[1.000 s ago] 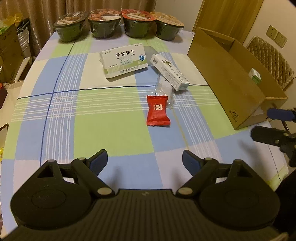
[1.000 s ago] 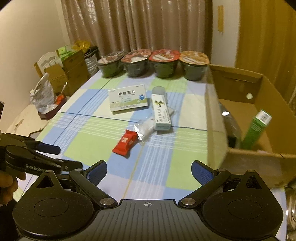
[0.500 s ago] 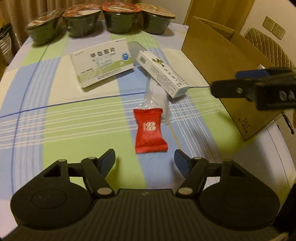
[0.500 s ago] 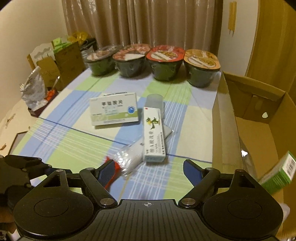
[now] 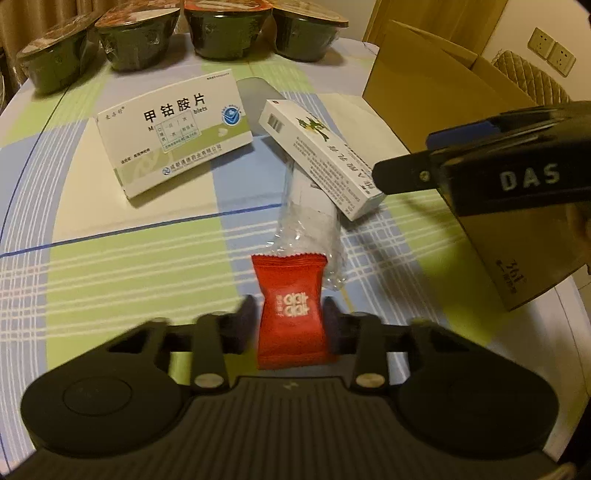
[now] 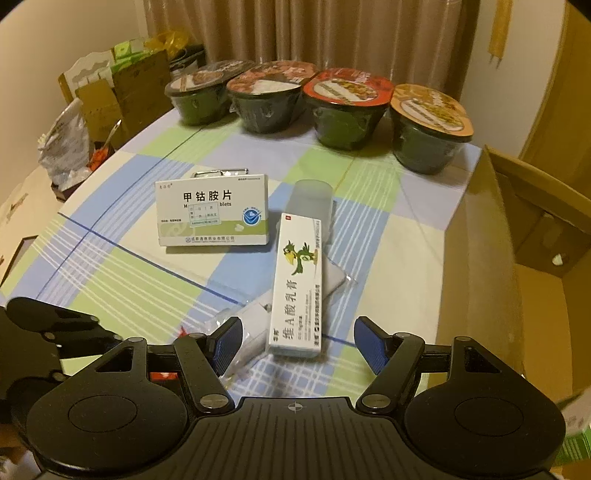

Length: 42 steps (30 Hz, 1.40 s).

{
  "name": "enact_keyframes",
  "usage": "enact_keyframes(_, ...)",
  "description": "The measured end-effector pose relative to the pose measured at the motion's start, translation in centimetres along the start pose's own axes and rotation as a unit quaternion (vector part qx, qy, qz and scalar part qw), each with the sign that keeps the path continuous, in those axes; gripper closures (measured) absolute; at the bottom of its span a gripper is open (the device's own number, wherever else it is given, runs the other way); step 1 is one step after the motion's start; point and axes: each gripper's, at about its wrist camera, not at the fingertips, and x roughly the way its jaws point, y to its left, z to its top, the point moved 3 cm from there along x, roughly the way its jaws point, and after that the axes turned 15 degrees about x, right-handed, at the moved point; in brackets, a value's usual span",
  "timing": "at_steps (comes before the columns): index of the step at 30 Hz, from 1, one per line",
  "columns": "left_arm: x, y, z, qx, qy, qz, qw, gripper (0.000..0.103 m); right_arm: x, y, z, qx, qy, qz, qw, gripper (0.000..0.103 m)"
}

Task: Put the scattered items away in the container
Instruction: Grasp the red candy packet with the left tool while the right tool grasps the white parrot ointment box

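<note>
Checked tablecloth [image 5: 110, 280] in green, blue and cream across most of both views, brown curtains [image 6: 332, 33] along the top of the right wrist view. Four sealed dark bowls [image 6: 343, 110] in a row at the far edge of the table; in the left wrist view cut off by the top of the frame.

Left gripper [image 5: 290, 325] at lower centre of its view, fingers blurred, jaws nearly together, one on each side of the red candy packet [image 5: 291, 314]. Contact with the packet looks likely, but the blur makes it hard to say for sure. Just above the packet, touching its top edge, a clear plastic wrapper [image 5: 310, 221] with something white inside; contents not readable.

White medicine box [image 5: 173, 129] flat at centre left. Long white ointment box [image 5: 325, 155] lying across the wrapper and over a grey translucent cylinder [image 5: 255, 92], mostly hidden behind both boxes.

Cardboard box [image 5: 443, 110] at right of the left wrist view, partly covered by the right gripper body. Inside wall visible at right of the right wrist view; bottom not visible.

Right gripper [image 6: 297, 341] at lower centre of its own view, jaws spread wide, blue pads [image 6: 225, 343] either side of the near end of the ointment box, not touching it. Small green carton [image 6: 576, 439] cut off at lower right edge.
</note>
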Motion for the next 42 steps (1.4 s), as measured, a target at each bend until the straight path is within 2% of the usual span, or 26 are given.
enact_keyframes(8,-0.8,2.3,-0.4,-0.003,0.003,0.037,0.9993,0.076,3.5,0.0,1.6,0.012,0.024,0.004,1.000,0.029)
enact_keyframes(10,-0.9,2.8,-0.3,-0.007,0.002,0.039,0.9992,0.076,4.4,-0.2,2.0,0.019,0.033,0.004,0.999,0.047)
enact_keyframes(15,-0.7,3.3,-0.4,-0.013,0.003,0.038,0.9992,0.076,6.1,-0.7,2.4,0.032,0.044,0.006,0.999,0.048)
enact_keyframes(17,-0.8,3.2,-0.5,-0.013,0.002,0.038,0.9992,0.076,6.3,-0.8,2.3,0.031,0.047,0.006,0.998,0.060)
enact_keyframes(21,-0.9,3.0,-0.6,-0.014,0.003,0.035,0.9993,0.076,5.4,-0.8,1.6,0.034,0.041,0.002,0.999,0.062)
enact_keyframes(26,-1.8,2.1,-1.2,-0.015,0.006,0.029,0.9995,0.076,2.5,-0.2,-0.9,0.041,0.047,-0.002,0.998,0.062)
enact_keyframes(30,-2.5,-0.1,-2.3,0.001,0.016,0.016,0.9997,0.076,-0.1,1.0,-5.3,0.029,0.070,-0.014,0.997,0.062)
enact_keyframes(33,-2.8,-2.1,-3.6,0.019,0.026,0.005,0.9995,0.076,-1.6,1.2,-8.8,0.043,0.085,-0.012,0.995,0.062)
enact_keyframes(36,-3.1,-3.5,-4.5,0.034,0.027,0.014,0.9990,0.076,-2.0,1.2,-11.2,0.044,0.096,-0.014,0.994,0.062)
enact_keyframes(42,-2.9,-4.1,-4.6,0.039,0.030,0.022,0.9986,0.071,-1.6,1.4,-11.6,0.027,0.092,-0.018,0.995,0.061)
